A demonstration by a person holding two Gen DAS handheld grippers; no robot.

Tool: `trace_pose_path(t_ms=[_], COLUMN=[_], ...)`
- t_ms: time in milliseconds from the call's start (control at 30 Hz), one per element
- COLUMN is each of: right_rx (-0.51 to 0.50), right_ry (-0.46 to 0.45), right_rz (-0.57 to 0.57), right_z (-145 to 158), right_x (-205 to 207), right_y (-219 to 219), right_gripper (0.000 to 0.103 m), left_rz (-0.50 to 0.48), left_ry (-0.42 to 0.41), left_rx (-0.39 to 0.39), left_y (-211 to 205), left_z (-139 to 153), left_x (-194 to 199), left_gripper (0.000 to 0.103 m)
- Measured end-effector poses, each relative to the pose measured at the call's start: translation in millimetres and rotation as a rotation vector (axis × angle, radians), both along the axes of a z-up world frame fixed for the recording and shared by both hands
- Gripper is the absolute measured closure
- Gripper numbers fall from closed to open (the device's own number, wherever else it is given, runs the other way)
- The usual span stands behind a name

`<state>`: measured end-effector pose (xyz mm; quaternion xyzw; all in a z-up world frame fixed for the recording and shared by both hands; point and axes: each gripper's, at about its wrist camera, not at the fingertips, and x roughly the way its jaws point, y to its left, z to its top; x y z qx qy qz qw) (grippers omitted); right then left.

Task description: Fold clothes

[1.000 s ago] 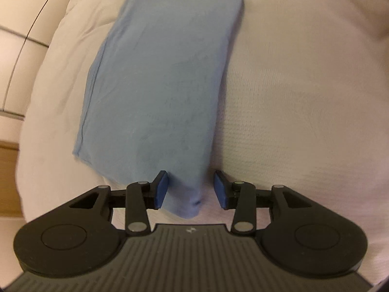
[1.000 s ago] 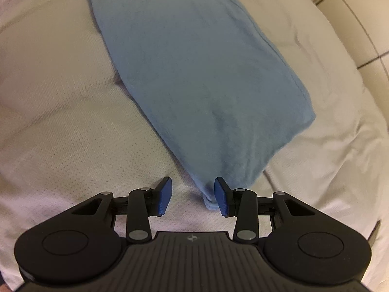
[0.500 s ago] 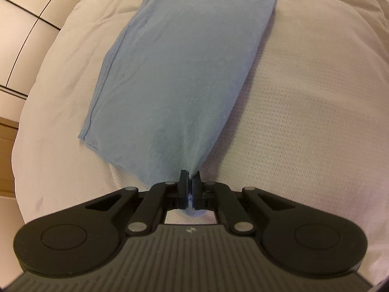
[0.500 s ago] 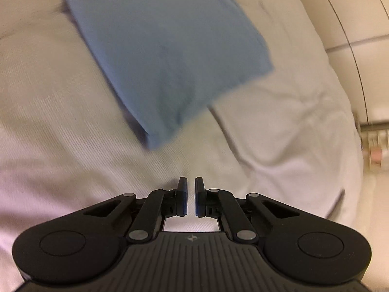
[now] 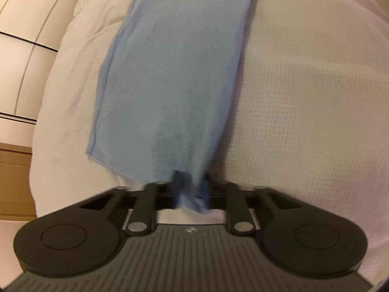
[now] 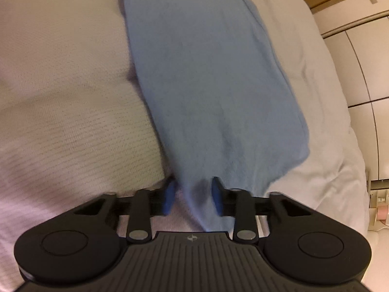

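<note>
Left wrist view shows us a pale woven bedspread (image 5: 304, 97), rumpled at its edge, with cream wall panels (image 5: 22, 48) and a strip of wood (image 5: 14, 182) beyond it. Our folded blue garment (image 5: 175, 73) lies in a long band across the bed, running away from us. Our left gripper (image 5: 190, 192) has its jaws a little apart with the garment's near corner bunched between them; the blur keeps us from telling whether they pinch it. From the right wrist, our right gripper (image 6: 193, 196) stands spread, the other near corner draped between its blue pads (image 6: 169, 198). Cream cupboard doors (image 6: 359, 60) stand past the bed there.
</note>
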<state>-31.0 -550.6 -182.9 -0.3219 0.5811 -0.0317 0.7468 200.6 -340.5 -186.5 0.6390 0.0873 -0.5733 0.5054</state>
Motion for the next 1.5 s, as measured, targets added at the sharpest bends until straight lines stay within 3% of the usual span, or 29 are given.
trace_pose_path(t_ms=[33, 200, 600, 767, 1000, 1133, 1267, 1300, 1367, 1400, 1500], right_rx=[0.005, 0.016, -0.016, -0.019, 0.027, 0.046, 0.045, 0.043, 0.048, 0.047, 0.052], right_ry=[0.003, -0.007, -0.004, 0.02, 0.058, 0.052, 0.029, 0.026, 0.02, 0.016, 0.003], right_rz=[-0.014, -0.049, -0.069, -0.073, -0.104, -0.139, -0.167, -0.171, -0.198, -0.219, -0.294], right_z=[1, 20, 53, 65, 74, 65, 45, 41, 37, 36, 36], right_x=[2, 2, -16, -56, -123, -155, -159, -157, -157, -158, -162], right_y=[-4, -15, 5, 24, 63, 80, 81, 79, 78, 79, 85], right_gripper=[0.103, 0.103, 0.103, 0.103, 0.103, 0.103, 0.102, 0.102, 0.08, 0.074, 0.072], left_rz=[-0.005, -0.029, -0.133, -0.162, -0.178, -0.173, -0.136, -0.131, -0.133, -0.142, -0.183], left_ry=[0.003, 0.017, 0.093, 0.132, 0.212, 0.231, 0.208, 0.2, 0.18, 0.169, 0.129], left_rx=[0.003, 0.018, -0.024, -0.004, 0.055, 0.089, 0.131, 0.141, 0.152, 0.16, 0.187], left_y=[0, -1, 24, 52, 99, 118, 124, 125, 134, 140, 154], left_z=[0, -1, 56, 75, 90, 88, 81, 80, 85, 88, 93], left_x=[2, 9, -15, -46, -121, -157, -170, -171, -168, -166, -153], left_gripper=[0.101, 0.102, 0.103, 0.103, 0.103, 0.103, 0.102, 0.101, 0.098, 0.097, 0.097])
